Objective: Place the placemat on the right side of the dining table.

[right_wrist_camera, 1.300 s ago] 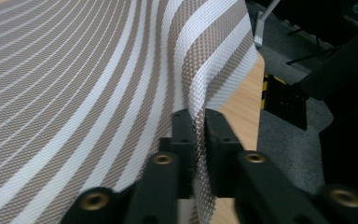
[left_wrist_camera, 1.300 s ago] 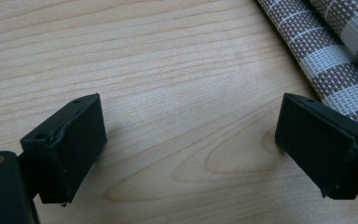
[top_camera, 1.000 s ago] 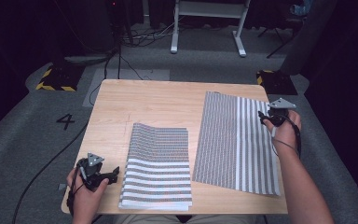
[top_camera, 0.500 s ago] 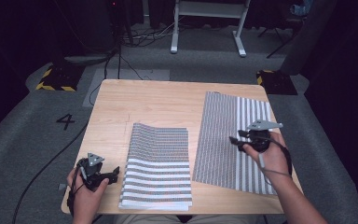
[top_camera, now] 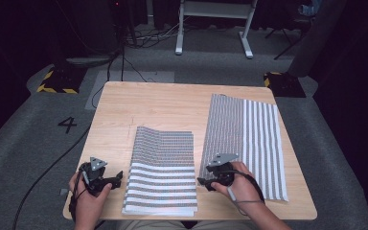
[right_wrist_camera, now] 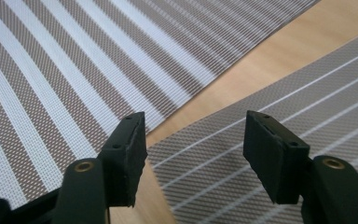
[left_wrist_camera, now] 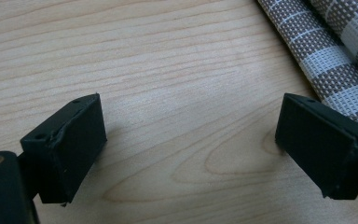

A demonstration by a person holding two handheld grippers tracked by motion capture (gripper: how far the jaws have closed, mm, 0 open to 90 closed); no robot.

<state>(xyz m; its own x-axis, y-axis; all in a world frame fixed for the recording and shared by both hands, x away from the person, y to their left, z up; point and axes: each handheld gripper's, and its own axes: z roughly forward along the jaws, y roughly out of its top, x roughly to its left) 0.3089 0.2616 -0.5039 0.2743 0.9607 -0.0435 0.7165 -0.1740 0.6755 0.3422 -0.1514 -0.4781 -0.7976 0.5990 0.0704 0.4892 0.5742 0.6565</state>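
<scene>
A folded striped mat is lying at the table's near centre; a flat striped mat is lying unfolded just right.

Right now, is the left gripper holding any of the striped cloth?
No: the left gripper stands open over bare table, the striped cloth lying beside one jaw.

On the table, the folded mat lies left of the flat mat
</scene>
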